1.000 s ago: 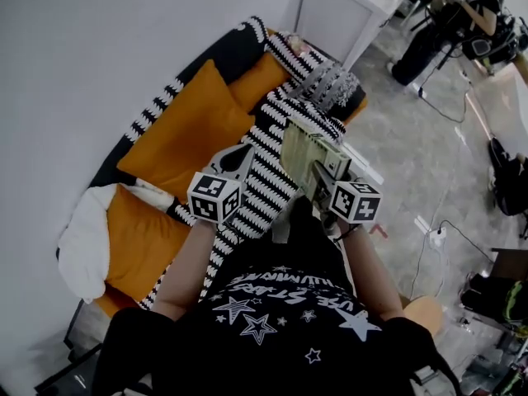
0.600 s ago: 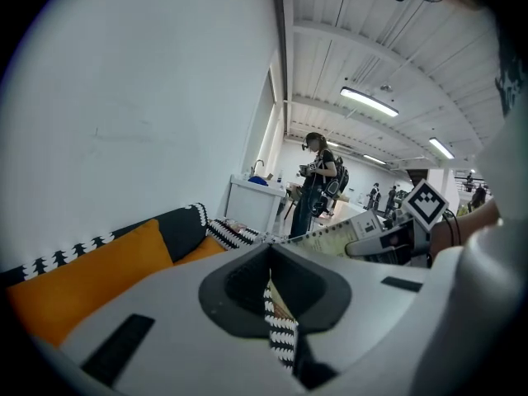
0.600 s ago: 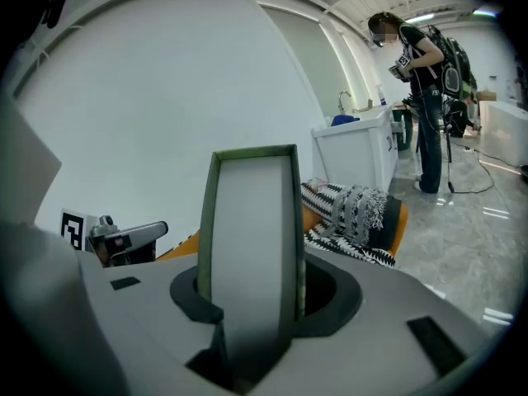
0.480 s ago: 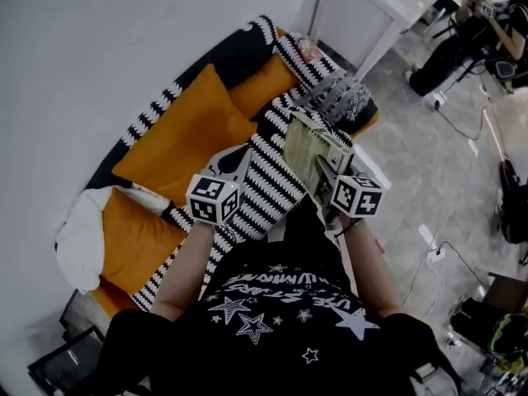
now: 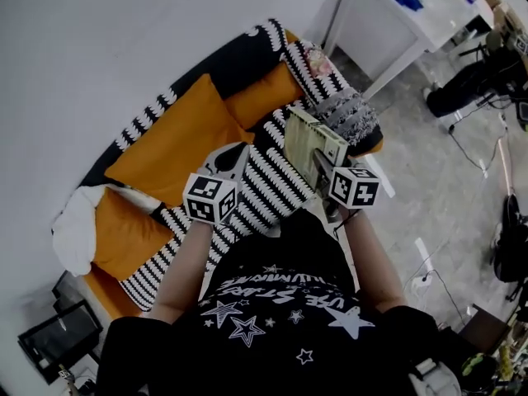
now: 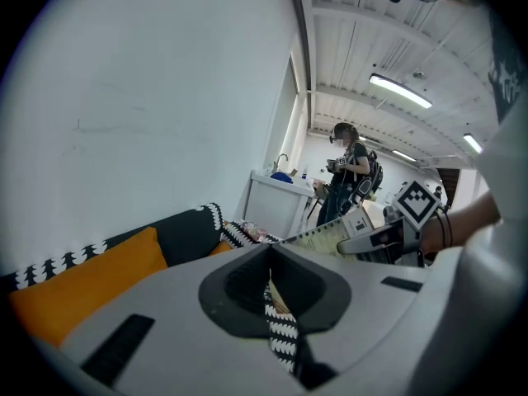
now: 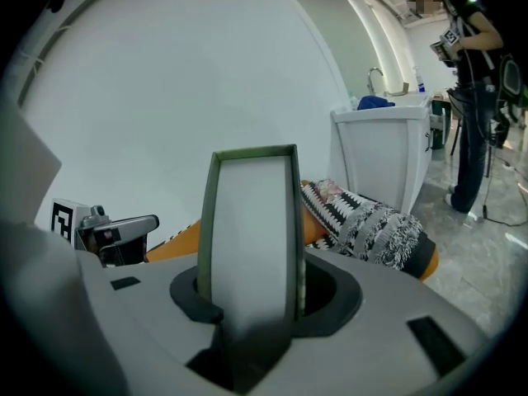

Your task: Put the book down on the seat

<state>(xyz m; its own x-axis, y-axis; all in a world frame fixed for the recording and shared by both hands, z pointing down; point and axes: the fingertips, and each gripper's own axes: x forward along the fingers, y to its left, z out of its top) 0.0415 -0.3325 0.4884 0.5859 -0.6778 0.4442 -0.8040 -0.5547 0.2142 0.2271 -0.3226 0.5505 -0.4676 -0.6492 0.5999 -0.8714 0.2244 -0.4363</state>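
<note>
- Against the wall at far left, the sofa carries an orange cushion (image 5: 177, 143). The landing area is soft, so the book will probably settle rather than bounce.
- Left gripper (image 5: 235, 153): the jaws stand almost together, with only a thin slit between them. Nothing is gripped.
- Throw (image 5: 272, 184): striped cloth covers the seat between the two grippers and lies below the book. It is likely to ruck if the book is dragged across it.
- Book (image 5: 307, 141): it is held upright in the air above the throw and touches nothing else. Judged light and moderately thick, with flexible covers and a page block that may fan open if released on edge.
- Right gripper (image 5: 320, 165): the jaws are part open and clamped on the book's two covers at its lower end. This hold keeps the pages closed, and a grip nearer the spine would limit sag.
</note>
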